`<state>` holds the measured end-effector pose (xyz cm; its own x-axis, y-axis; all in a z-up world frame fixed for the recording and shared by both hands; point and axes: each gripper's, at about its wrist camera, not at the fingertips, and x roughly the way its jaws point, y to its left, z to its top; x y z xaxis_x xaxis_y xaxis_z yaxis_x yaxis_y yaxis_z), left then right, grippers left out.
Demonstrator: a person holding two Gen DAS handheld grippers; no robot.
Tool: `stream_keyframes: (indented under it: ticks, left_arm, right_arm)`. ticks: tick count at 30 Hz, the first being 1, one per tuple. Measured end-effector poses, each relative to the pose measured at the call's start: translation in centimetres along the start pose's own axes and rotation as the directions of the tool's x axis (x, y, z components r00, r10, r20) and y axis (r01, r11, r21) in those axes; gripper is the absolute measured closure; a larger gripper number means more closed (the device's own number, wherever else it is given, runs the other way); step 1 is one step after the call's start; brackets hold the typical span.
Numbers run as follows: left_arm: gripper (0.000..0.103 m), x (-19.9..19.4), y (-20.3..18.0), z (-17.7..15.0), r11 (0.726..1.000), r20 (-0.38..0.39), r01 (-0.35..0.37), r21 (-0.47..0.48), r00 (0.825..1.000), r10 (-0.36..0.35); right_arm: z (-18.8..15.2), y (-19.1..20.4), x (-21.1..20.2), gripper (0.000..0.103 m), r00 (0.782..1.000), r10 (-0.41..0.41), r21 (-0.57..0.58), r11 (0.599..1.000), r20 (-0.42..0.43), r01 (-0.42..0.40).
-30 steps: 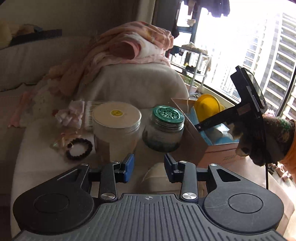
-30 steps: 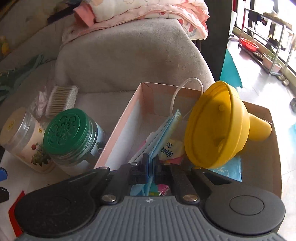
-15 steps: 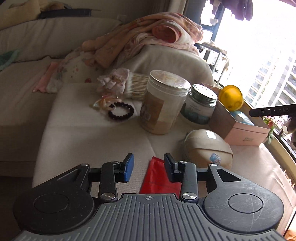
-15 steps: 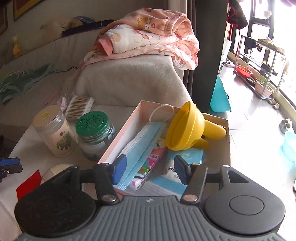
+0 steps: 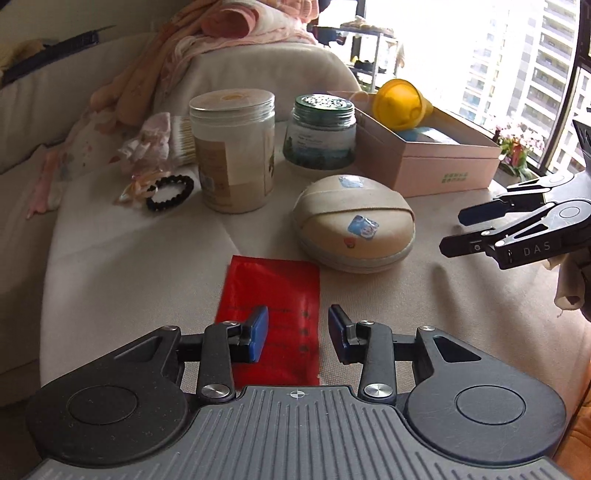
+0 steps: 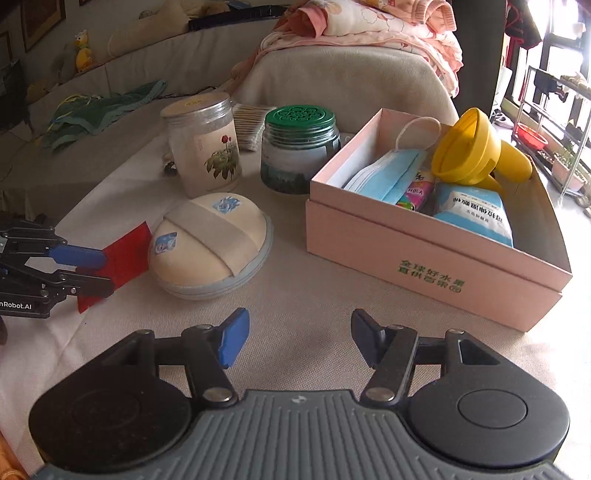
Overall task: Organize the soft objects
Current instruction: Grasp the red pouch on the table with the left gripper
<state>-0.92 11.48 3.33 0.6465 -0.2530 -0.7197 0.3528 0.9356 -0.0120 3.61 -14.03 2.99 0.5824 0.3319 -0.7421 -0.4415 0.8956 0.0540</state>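
Fisheye wrist views over a beige fabric-covered sofa seat (image 5: 129, 266). Left tool (image 5: 297, 332): blue-padded fingers apart and holding nothing, poised over the near end of a flat red foil sachet (image 5: 273, 291) that lies on the seat; whether the pads touch it cannot be told. Right tool (image 6: 299, 338): fingers spread wide and holding nothing, above bare fabric between a round cream powder puff with a beige strap and small stickers (image 6: 210, 243) and an open pink cardboard box with green printed characters (image 6: 424, 266). The right tool also appears at the right edge of the left wrist view (image 5: 480, 229), fingers parted.

Puff: resting on the seat just beyond the sachet and near the box's front corner. Inside the box: a blue pleated face mask with white ear loop (image 6: 388, 173), a pale blue tissue pack (image 6: 472, 210), a small multicoloured packet (image 6: 417, 192) between them, and a yellow plastic funnel (image 6: 476, 147) leaning at the far right corner.

Behind the puff: a clear jar with a cream lid and flower label (image 6: 201, 147) and a glass jar with a green patterned lid (image 6: 299, 147), side by side. Left of the jars: a black beaded bracelet (image 5: 170, 192) and a pack of cotton swabs (image 5: 181, 140). Folded pink clothes (image 6: 369, 22) lie on the sofa arm.
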Motion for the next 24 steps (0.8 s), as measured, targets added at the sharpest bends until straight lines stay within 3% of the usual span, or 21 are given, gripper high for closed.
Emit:
stream_keyframes:
  ticks: [3, 6, 7, 8, 9, 11, 14, 17, 20, 24]
  left_arm:
    - [0.063, 0.4, -0.1, 0.3, 0.991, -0.008, -0.114, 0.068, 0.993, 0.115]
    - [0.064, 0.6, 0.7, 0.5, 0.999, -0.031, -0.041, 0.023, 0.999, 0.041]
    - [0.06, 0.8, 0.9, 0.5, 1.0, -0.051, 0.013, -0.004, 0.999, -0.013]
    - [0.048, 0.8, 0.7, 0.5, 0.999, -0.045, 0.039, -0.003, 0.998, -0.039]
    - [0.043, 1.0, 0.3, 0.4, 0.999, -0.05, 0.051, 0.02, 0.997, -0.05]
    - [0.032, 1.2, -0.7, 0.4, 0.996, -0.061, 0.043, 0.082, 0.997, -0.038]
    - [0.029, 1.5, -1.3, 0.5, 0.994, -0.062, 0.012, 0.105, 0.998, -0.006]
    - [0.029, 1.6, -0.5, 0.6, 0.994, -0.049, -0.067, 0.088, 0.996, 0.071]
    - [0.027, 1.7, 1.4, 0.7, 0.999, -0.063, -0.033, -0.006, 0.997, 0.032]
    - [0.027, 1.7, 1.6, 0.5, 1.0, -0.046, -0.019, -0.007, 0.999, 0.019]
  right_arm:
    - [-1.2, 0.5, 0.3, 0.04, 0.999, -0.022, -0.014, 1.0, 0.023, 0.022]
    - [-2.1, 0.7, 0.2, 0.035, 0.997, -0.049, -0.021, 0.999, 0.063, 0.05]
    - [-2.2, 0.5, 0.2, 0.034, 0.996, -0.046, -0.008, 0.999, 0.072, 0.046]
    - [-2.4, 0.3, 0.2, 0.031, 0.996, -0.036, -0.002, 0.999, 0.081, 0.036]
    - [-2.5, 0.3, 0.1, 0.029, 0.995, -0.03, -0.002, 1.0, 0.091, 0.03]
    - [-2.9, 0.6, 0.2, 0.026, 0.993, -0.032, -0.012, 0.999, 0.111, 0.033]
    - [-2.9, 0.7, 0.3, 0.022, 0.993, -0.035, -0.015, 0.999, 0.11, 0.037]
    - [-2.9, 0.7, 0.3, 0.02, 0.994, -0.03, -0.018, 0.999, 0.109, 0.032]
    - [-2.9, 0.8, 0.3, 0.015, 0.994, -0.019, -0.027, 0.999, 0.104, 0.022]
    - [-2.8, 0.9, 0.6, 0.004, 0.996, 0.01, -0.048, 0.999, 0.085, -0.006]
